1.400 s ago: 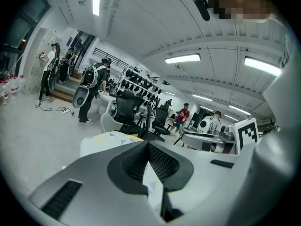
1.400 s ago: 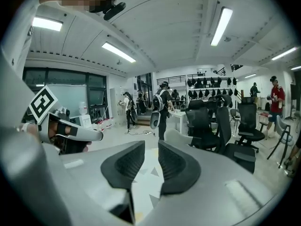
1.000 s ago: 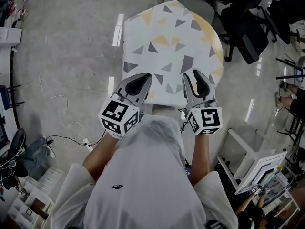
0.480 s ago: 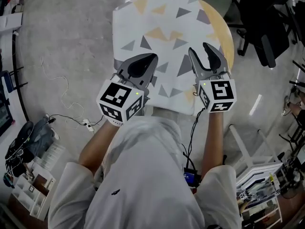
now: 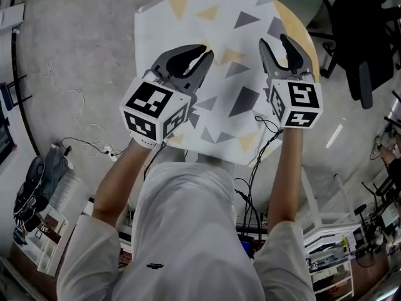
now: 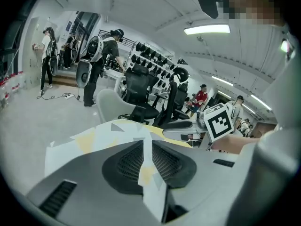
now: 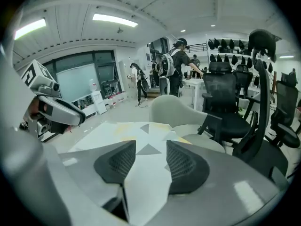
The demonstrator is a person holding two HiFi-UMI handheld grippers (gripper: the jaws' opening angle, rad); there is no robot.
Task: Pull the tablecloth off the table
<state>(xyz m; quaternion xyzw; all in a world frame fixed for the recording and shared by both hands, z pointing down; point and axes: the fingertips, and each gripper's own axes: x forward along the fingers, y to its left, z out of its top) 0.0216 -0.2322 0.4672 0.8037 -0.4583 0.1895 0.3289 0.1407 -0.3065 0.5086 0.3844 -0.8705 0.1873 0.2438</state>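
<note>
The tablecloth (image 5: 244, 99) lies spread on the round table (image 5: 301, 35), under both tools. The left hand-held gripper (image 5: 203, 58) and right hand-held gripper (image 5: 276, 42) are opening, with nothing pinched. Each should probably bite a firm fold near the edge, then both pull evenly

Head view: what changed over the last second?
The left gripper and right gripper moved forward from the near edge of the cloth to over it. Both pairs of jaws are opening, gripping nothing, with cloth showing below. The cloth still covers the table, right rim bare.
</note>
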